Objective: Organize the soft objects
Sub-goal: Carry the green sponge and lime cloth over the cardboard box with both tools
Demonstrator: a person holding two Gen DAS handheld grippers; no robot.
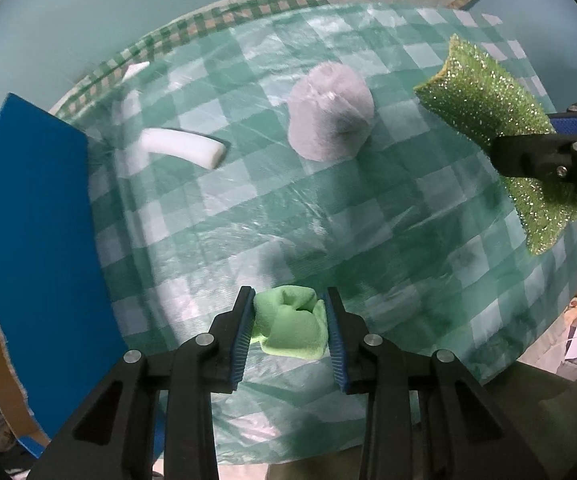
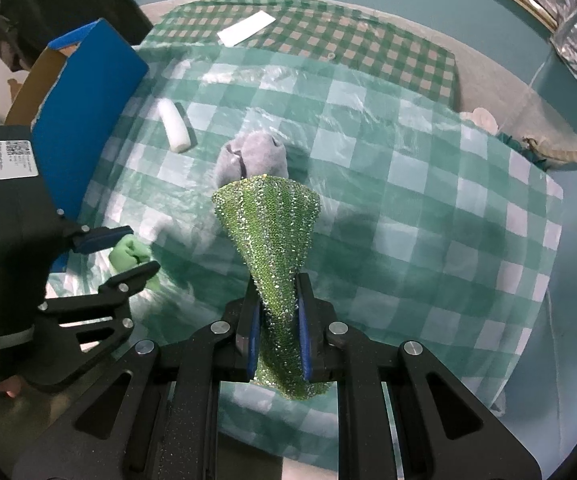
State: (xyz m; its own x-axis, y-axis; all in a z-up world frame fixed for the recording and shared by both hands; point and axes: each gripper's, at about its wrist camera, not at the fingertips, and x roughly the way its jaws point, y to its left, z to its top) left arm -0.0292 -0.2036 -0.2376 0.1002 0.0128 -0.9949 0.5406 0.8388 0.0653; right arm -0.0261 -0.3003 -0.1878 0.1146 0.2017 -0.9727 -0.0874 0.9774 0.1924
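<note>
Two grippers are over the checked table, each with something soft between its pads. Nearest in the left wrist view, the left gripper (image 1: 290, 312) has its jaws partly closed around a bunched green cloth (image 1: 291, 326), both blue pads pressing its sides; whether the cloth is lifted clear of the table I cannot quite tell. Close to this gripper's left stands the blue box (image 1: 40, 248), its flat wall running along the table's left edge, with a brown cardboard rim showing behind it.

The right gripper (image 2: 275, 312) is clamped narrowly on a glittery green sponge (image 2: 272, 236), pinched at its middle so it flares wide beyond the fingertips and hangs above the cloth-covered surface. Between the two grippers lies an open stretch of clear plastic sheet (image 1: 248, 216) over the green-and-white check.

Farther out, a grey plush toy (image 1: 330, 112) sits near the middle of the table, just beyond the sponge's tip in the right wrist view. A white foam stick (image 1: 182, 146) lies to its left, near the box wall but apart from it. At the far edge a white card (image 2: 245, 27) rests on the uncovered checked tablecloth (image 2: 328, 36).
</note>
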